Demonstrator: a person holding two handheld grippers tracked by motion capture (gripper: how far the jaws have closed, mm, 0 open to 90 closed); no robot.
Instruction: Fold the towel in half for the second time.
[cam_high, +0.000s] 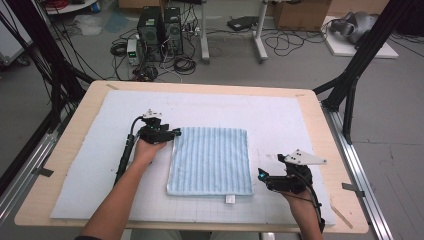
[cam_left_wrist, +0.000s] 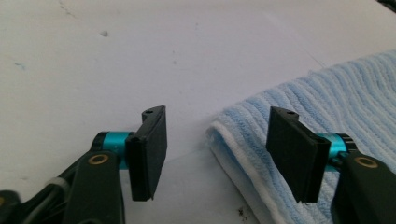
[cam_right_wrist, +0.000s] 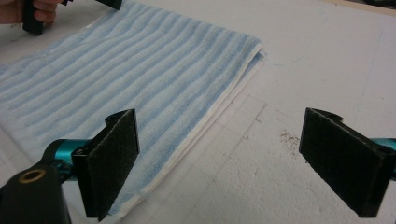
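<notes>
A light blue striped towel (cam_high: 210, 160), folded into a square, lies flat on the white mat. My left gripper (cam_high: 175, 134) sits low at the towel's far left corner. In the left gripper view its jaws (cam_left_wrist: 218, 140) stand apart, with that towel corner (cam_left_wrist: 336, 93) between them and the right pad over the cloth; the pads are not pressing on it. My right gripper (cam_high: 267, 169) rests just off the towel's near right corner. Its jaws (cam_right_wrist: 224, 154) are wide open over bare mat, and the towel's layered edge (cam_right_wrist: 140, 60) runs beside the left pad.
The white foam mat (cam_high: 280, 115) covers most of the wooden table (cam_high: 70, 150). A small white tag (cam_high: 230, 199) sticks out at the towel's near edge. Black frame posts (cam_high: 357, 70) rise at both far corners. Computers and cables (cam_high: 160, 30) stand on the floor beyond.
</notes>
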